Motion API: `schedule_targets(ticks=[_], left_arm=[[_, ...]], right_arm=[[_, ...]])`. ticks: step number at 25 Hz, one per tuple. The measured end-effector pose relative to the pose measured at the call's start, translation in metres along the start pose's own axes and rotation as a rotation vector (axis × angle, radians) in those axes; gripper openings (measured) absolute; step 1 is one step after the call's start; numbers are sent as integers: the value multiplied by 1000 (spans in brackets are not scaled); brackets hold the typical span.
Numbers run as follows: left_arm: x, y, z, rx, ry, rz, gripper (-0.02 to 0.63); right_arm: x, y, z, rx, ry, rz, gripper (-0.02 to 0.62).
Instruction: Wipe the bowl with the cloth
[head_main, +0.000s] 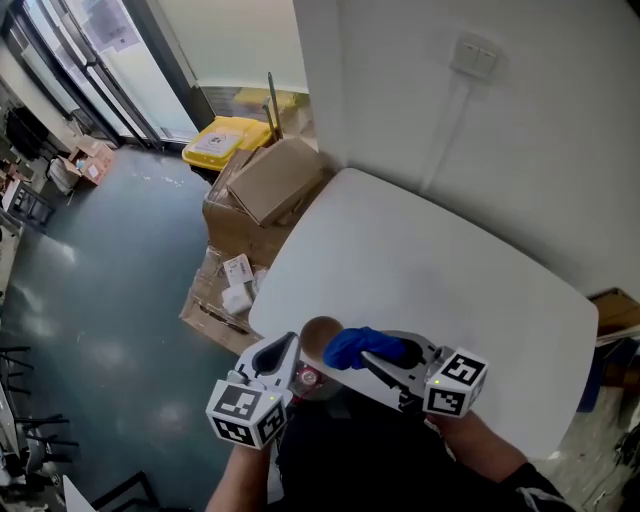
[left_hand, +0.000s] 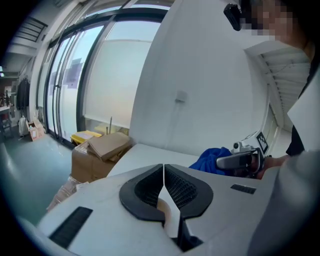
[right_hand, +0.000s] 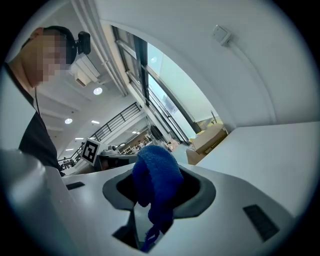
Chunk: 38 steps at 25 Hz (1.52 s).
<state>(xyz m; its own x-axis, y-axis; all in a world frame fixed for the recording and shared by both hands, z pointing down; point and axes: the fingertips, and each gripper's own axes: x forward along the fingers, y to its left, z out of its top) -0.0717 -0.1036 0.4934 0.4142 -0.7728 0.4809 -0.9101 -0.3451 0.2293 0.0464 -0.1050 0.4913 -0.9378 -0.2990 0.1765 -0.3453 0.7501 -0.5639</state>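
Note:
Over the near edge of the white table (head_main: 420, 270), my left gripper (head_main: 288, 352) is shut on the thin rim of a tan bowl (head_main: 318, 334). In the left gripper view the tan rim (left_hand: 163, 206) shows between the closed jaws of the left gripper (left_hand: 164, 190). My right gripper (head_main: 372, 352) is shut on a bunched blue cloth (head_main: 358, 346), which lies against the bowl's right side. The right gripper view shows the blue cloth (right_hand: 156, 185) bulging out between the jaws of the right gripper (right_hand: 155, 202). Most of the bowl is hidden behind the cloth and grippers.
Cardboard boxes (head_main: 270, 185) are stacked on the floor off the table's far left corner, with a yellow bin (head_main: 225, 140) behind them. A white wall with a socket (head_main: 475, 55) and a cable runs along the table's far side. The person's arms fill the bottom edge.

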Motion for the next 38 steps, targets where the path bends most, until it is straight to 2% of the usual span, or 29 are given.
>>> schedule_targets(ticks=[5,8,14,18,24,26,31,32,34,38], left_arm=[[37,15,-42,-15,121,-28,18],[55,26,-68,10,198,-19,18],[86,49,-111,-15,275,4,20],[101,61,-139,-69,331,9,98],[122,77,-169,-76,413,11,137],[127,82,-174,-82,428,14,138],[131,81,-183,-119,447,-43,136],[131,81,-185,-119,447,-37,123],[133,82,-189,-114,444,-23,44],[131,66,-182,-133,414,-60,25]], right_arm=[[21,-31,-23,55,38,-49,135],[32,-44,-39,84,76,-64,135],[53,-60,-79,146,154,-76,135],[67,-71,-104,183,191,-99,135],[90,-84,-122,196,250,-102,135],[94,-84,-123,193,269,-97,135],[93,-75,-118,181,291,-92,135],[91,-74,-118,172,296,-94,135],[88,-73,-119,154,307,-100,135],[80,-64,-112,140,295,-103,135]])
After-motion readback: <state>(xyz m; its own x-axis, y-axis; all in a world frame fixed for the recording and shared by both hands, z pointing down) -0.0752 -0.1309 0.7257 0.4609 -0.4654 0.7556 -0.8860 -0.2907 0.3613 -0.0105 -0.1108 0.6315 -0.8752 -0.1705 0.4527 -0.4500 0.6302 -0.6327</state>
